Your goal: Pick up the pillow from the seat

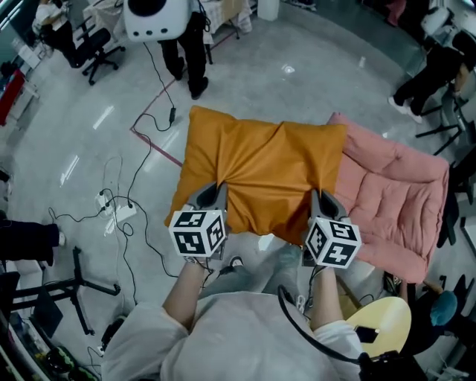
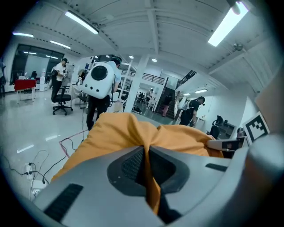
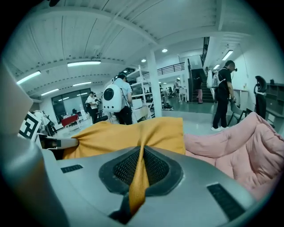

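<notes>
An orange pillow (image 1: pixel 260 175) hangs in the air in front of me, held by its near edge. My left gripper (image 1: pixel 217 195) is shut on the pillow's near left part, and orange fabric (image 2: pixel 151 146) is pinched between its jaws. My right gripper (image 1: pixel 321 202) is shut on the near right part, with a fold of the pillow (image 3: pixel 138 173) squeezed between its pads. The pink padded seat (image 1: pixel 394 201) lies to the right on the floor, partly behind the pillow (image 3: pixel 133 133), and shows as a pink cushion (image 3: pixel 239 146) in the right gripper view.
Cables and a power strip (image 1: pixel 119 212) lie on the grey floor at left. A person with a white backpack unit (image 1: pixel 156 18) stands ahead. Office chairs (image 1: pixel 93 48) and another person (image 1: pixel 428 78) are at the edges. A yellow stool (image 1: pixel 383 320) is at lower right.
</notes>
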`<state>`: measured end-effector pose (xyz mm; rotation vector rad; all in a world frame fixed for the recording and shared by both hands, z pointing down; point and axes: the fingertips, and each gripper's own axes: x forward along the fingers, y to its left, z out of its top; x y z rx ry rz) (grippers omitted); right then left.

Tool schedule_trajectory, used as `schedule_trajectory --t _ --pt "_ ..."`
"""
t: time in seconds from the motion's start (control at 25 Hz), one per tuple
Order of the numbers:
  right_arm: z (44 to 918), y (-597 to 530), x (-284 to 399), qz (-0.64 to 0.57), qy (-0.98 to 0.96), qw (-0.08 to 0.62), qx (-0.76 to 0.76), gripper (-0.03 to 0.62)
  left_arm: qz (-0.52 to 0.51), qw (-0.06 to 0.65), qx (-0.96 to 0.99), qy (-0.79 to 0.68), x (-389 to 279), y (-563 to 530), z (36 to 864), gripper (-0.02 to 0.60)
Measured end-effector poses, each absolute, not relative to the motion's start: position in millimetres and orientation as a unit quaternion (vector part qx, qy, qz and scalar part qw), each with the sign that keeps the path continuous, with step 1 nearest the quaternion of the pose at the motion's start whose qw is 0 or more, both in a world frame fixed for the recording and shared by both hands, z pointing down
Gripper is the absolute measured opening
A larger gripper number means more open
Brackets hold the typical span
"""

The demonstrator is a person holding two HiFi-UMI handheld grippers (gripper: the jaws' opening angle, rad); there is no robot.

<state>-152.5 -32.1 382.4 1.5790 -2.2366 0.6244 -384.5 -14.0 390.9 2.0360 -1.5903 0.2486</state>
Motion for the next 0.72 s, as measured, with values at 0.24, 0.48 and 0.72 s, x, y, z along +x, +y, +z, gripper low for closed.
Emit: schedule_trajectory --t 0.24,0.48,0.72 --pt "390 -6 -212 0.224 -0.818 0.175 0.500 0.038 0.083 0.271 0.720 -0.633 -441 38 388 0.012" --pt "384 22 -232 0.226 -0.846 0.190 0.443 0.038 0.076 0.282 0.679 -0.674 -454 93 377 0.011" --pt "401 50 -234 0.235 -0.860 0.217 0.398 0.038 0.077 0.306 0.644 -0.697 -449 140 391 0.011"
